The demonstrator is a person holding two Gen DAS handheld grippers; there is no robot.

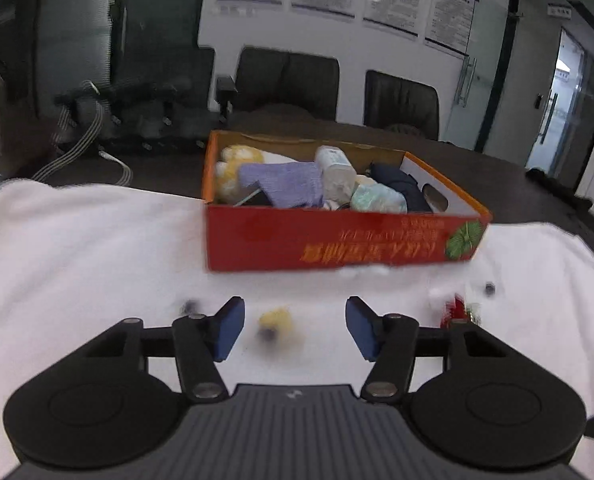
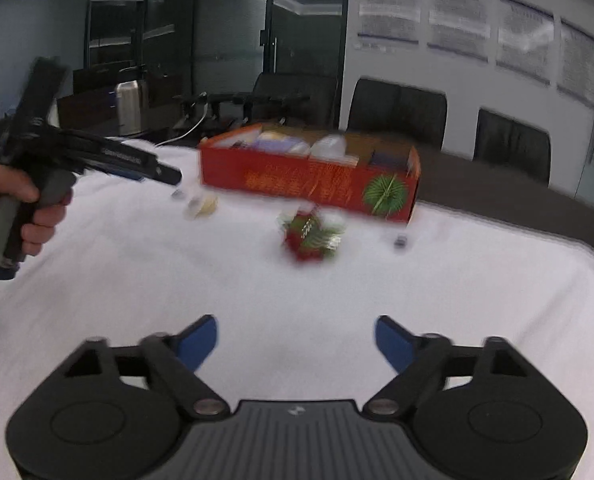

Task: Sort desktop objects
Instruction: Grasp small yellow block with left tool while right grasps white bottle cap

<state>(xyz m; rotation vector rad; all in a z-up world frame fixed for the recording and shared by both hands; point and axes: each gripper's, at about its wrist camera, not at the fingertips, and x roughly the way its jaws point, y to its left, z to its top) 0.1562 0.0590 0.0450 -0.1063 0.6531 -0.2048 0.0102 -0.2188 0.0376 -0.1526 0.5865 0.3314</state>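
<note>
White cloth (image 1: 77, 248) covers a dark office table (image 1: 497, 176); both tools (image 1: 295, 330) (image 2: 297, 346) spread, empty.

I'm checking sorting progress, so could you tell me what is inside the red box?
The red box holds a yellow plush, purple cloth, white bottle and dark bundle. Anything beneath them is covered.

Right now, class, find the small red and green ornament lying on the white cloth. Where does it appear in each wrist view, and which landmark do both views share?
Left wrist view: the red and green ornament is low at the right, partly hidden behind the left gripper's right finger.
Right wrist view: it lies at centre, in front of the box.
Shared landmark: the red cardboard box.
</note>
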